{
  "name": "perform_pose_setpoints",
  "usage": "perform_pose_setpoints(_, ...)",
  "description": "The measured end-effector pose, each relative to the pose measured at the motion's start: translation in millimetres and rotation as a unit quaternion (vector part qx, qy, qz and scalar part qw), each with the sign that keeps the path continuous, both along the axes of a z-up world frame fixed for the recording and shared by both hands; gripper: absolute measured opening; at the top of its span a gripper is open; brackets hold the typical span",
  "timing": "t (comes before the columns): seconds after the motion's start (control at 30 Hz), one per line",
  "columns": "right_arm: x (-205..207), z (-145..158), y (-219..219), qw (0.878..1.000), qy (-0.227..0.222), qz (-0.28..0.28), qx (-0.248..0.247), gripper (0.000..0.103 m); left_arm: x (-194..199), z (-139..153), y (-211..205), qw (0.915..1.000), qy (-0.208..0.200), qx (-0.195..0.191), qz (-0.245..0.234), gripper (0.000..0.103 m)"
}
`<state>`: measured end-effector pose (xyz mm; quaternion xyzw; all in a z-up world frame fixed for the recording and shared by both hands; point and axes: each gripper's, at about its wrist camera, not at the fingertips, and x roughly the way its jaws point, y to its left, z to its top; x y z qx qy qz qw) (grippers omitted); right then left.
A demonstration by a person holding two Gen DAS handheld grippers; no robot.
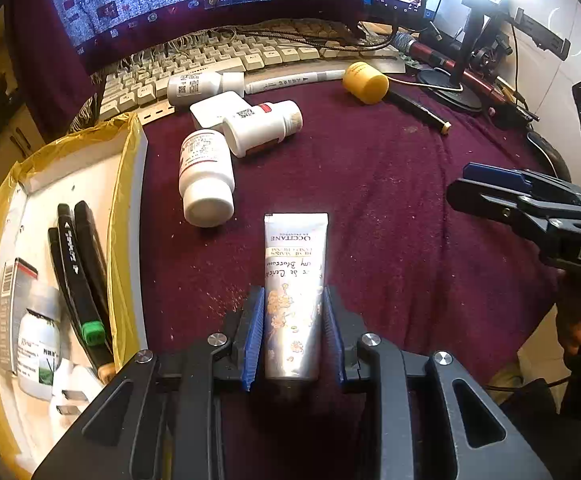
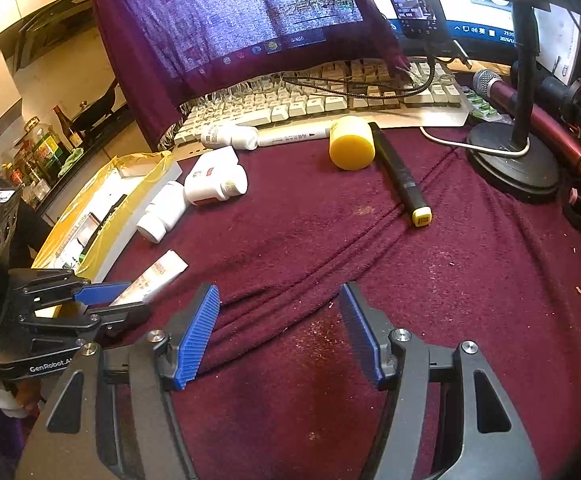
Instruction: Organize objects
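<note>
Left gripper (image 1: pixel 293 334) pads bracket the hand-cream tube (image 1: pixel 294 292) lying flat on the maroon cloth (image 1: pixel 390 208) beside the yellow-lined box (image 1: pixel 128 216), seemingly just touching though contact is unclear; squeeze gently mid-body, as the silvery, floral-printed tube looks soft; right gripper (image 2: pixel 278 332) wide, empty.

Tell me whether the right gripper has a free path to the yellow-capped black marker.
Probably yes. The right gripper is open and empty, and only bare maroon cloth lies between it and the black marker. The yellow cap beside the marker's far end looks the only crowding.
</note>
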<state>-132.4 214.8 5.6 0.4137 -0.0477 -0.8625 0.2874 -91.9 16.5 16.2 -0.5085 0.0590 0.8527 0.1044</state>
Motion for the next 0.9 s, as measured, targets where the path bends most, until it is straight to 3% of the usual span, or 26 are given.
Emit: perform_pose_setpoints(0.9, -0.3, -0.9, -7.3, 1.0, 0.001, 0.002, 0.002, 0.062, 11.2, 0.7, 14.4, 0.9997, 0.022, -0.008, 0.0, 0.025)
